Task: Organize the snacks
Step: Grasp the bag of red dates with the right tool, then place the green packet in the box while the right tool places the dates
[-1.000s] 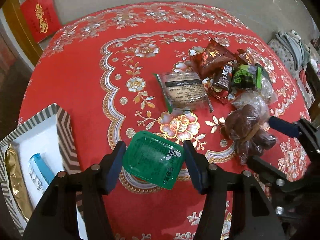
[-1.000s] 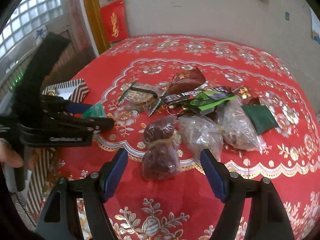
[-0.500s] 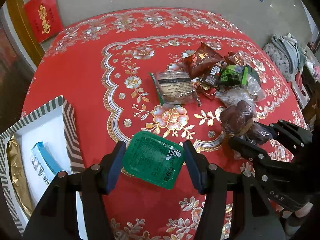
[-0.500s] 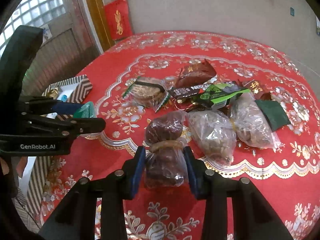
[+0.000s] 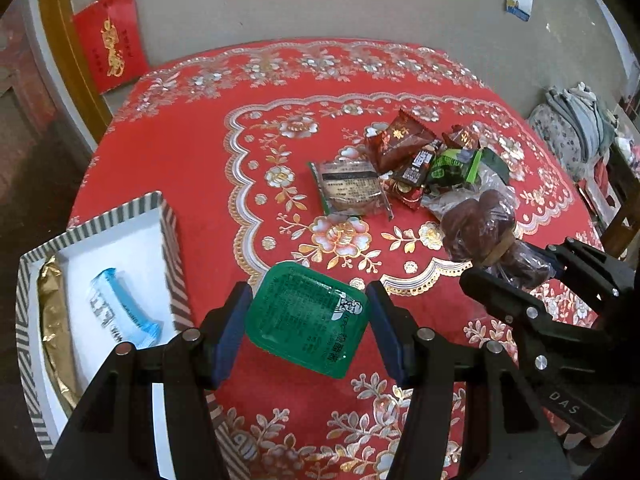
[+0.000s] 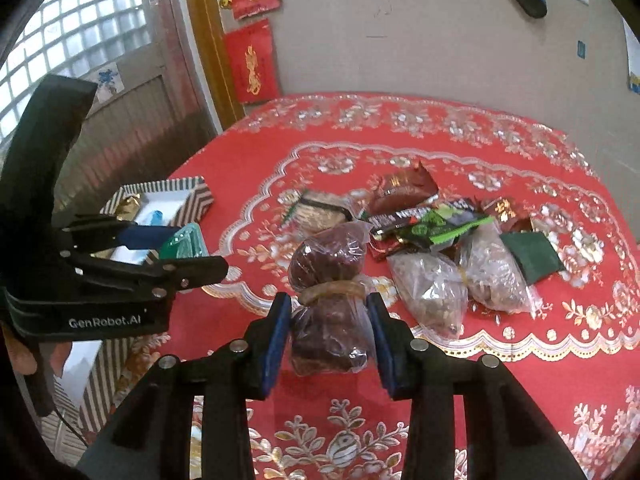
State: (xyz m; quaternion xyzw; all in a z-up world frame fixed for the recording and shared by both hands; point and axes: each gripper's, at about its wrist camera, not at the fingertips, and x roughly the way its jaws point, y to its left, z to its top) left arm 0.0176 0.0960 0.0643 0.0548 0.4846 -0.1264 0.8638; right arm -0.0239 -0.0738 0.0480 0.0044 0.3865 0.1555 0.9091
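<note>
Right wrist view, near: my right tongs [image 6: 329,330] have just been closing and now pinch the bag of dates [image 6: 330,300], just under its rubber band.
Dates, handling: I judge it soft and lumpy, the plastic slippery; the tied neck looks the safest hold.
Left wrist view, near: my left tongs [image 5: 307,330] pinch the green sauce cup [image 5: 306,318] by two sides, above the table [image 5: 192,152].
Cup, handling: light, stiff rim, thin foil lid.
Box [image 5: 170,232]: beside the left tongs, two packets inside.
Far pile [image 6: 432,232]: other snacks wait.
Writing: "GenRobot.AI" and "DAS" on the tongs; the cup's print I cannot read.
</note>
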